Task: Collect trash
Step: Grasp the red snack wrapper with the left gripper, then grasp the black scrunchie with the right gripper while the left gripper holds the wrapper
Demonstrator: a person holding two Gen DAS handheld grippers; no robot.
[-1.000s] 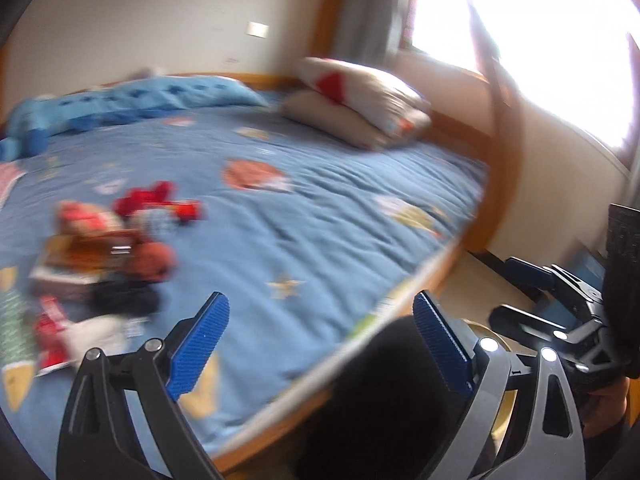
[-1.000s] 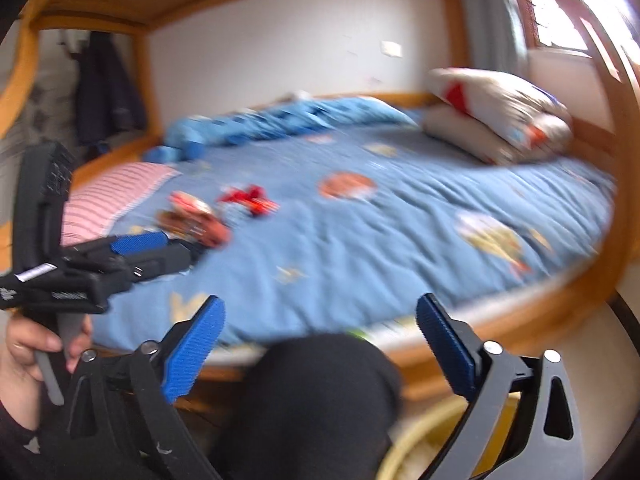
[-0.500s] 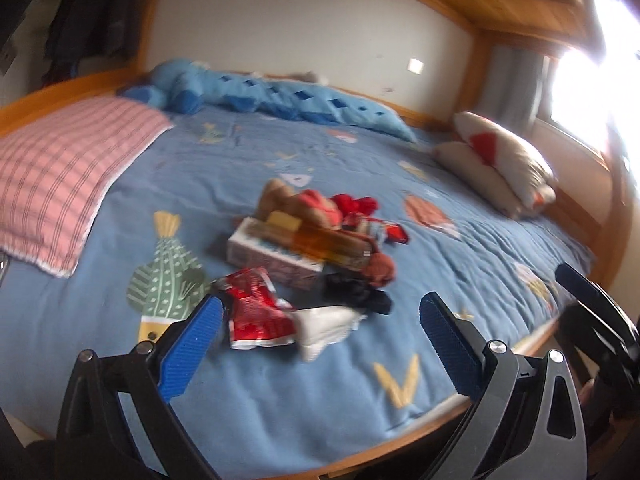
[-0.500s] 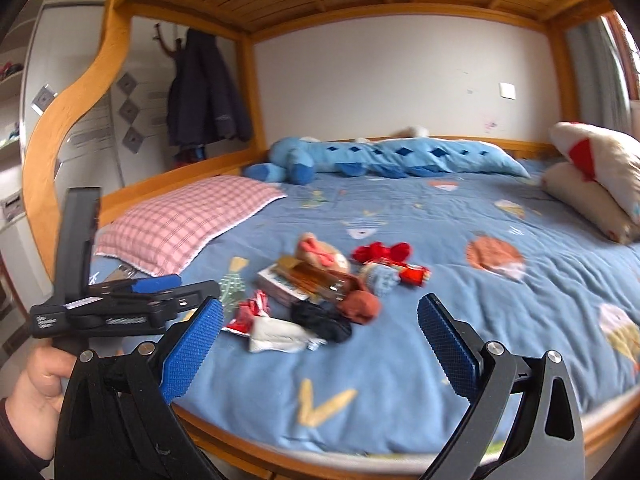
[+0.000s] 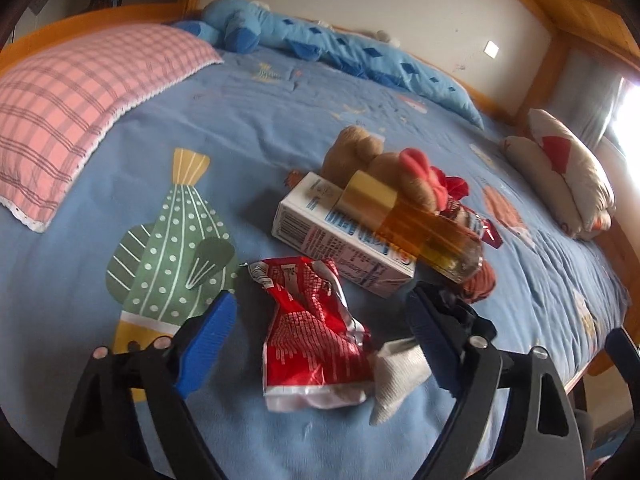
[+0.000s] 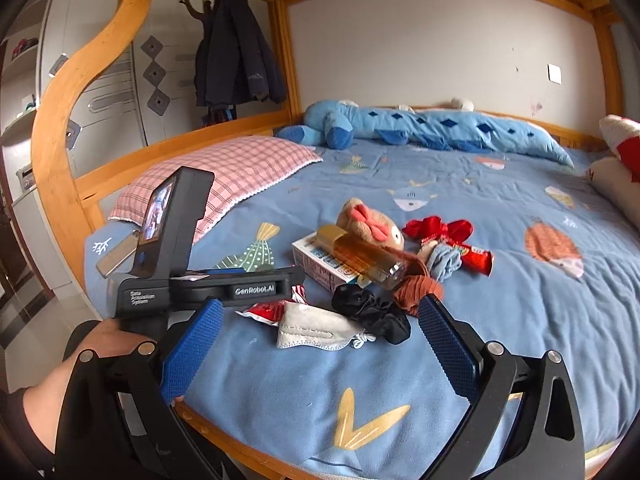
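A pile of trash lies on the blue bedspread (image 5: 280, 128). A crumpled red wrapper (image 5: 316, 328) sits between the fingers of my open left gripper (image 5: 320, 340), which hovers just over it. A white face mask (image 5: 396, 372) lies beside it, also in the right wrist view (image 6: 316, 328). Behind are a white carton (image 5: 340, 240) with an amber bottle (image 5: 420, 228) on it. My right gripper (image 6: 320, 344) is open and empty, held back near the bed's front edge. The left gripper's body (image 6: 208, 284) shows at its left.
A brown plush toy (image 5: 376, 160), red bow (image 6: 438, 228), black scrunchie (image 6: 372, 312), brown sock (image 6: 418, 288) and blue sock (image 6: 444, 264) lie among the trash. A pink checked pillow (image 5: 80, 96) is at left, a blue plush (image 6: 420, 128) at the back. The wooden bed frame (image 6: 76, 92) borders the bed.
Both grippers swung left from the pillows and window toward the trash pile. The left gripper moved in close over the red wrapper. Both stayed open.
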